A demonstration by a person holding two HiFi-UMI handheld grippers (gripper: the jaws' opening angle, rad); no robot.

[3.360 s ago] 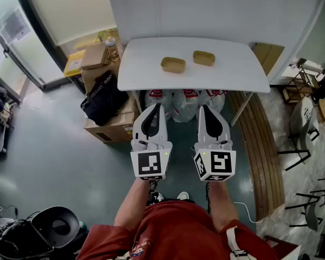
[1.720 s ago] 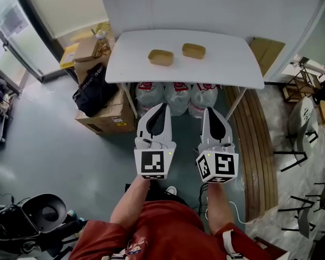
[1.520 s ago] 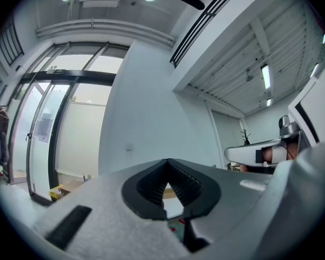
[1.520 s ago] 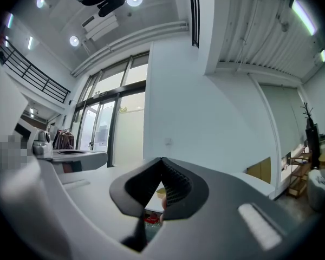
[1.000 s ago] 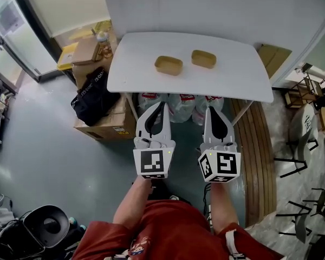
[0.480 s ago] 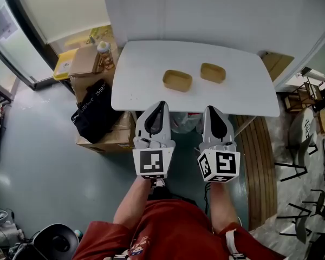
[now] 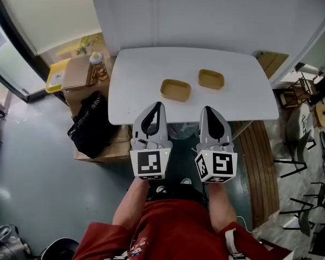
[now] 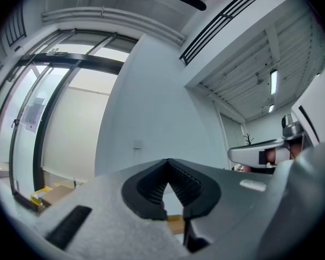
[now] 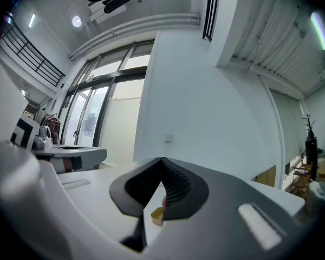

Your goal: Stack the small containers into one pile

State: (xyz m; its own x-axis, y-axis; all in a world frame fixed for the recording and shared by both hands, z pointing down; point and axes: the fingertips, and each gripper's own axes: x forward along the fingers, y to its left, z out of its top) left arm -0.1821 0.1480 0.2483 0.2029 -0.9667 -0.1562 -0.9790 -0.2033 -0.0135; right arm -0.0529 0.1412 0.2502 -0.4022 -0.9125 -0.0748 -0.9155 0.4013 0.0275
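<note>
Two small tan containers lie side by side on a white table (image 7: 130, 99). The left container (image 7: 175, 90) sits nearer me, the right container (image 7: 211, 79) a bit farther back. My left gripper (image 7: 157, 105) and right gripper (image 7: 207, 110) are both shut and empty, with their tips over the table's near edge, short of the containers. In the left gripper view a tan container (image 8: 176, 224) peeks out below the closed jaws. In the right gripper view a tan container (image 9: 157, 215) shows just under the closed jaws.
Cardboard boxes (image 7: 76, 72) with a bottle (image 7: 96, 65) stand left of the table, with a black bag (image 7: 89, 131) on the floor. A white wall (image 7: 206, 10) rises behind the table. Wooden slats (image 7: 262, 161) and metal chairs (image 7: 322, 161) are to the right.
I have come closer to the table with both grippers shut. Their tips were over the floor short of it; now they reach its near edge. The containers have not moved on the table.
</note>
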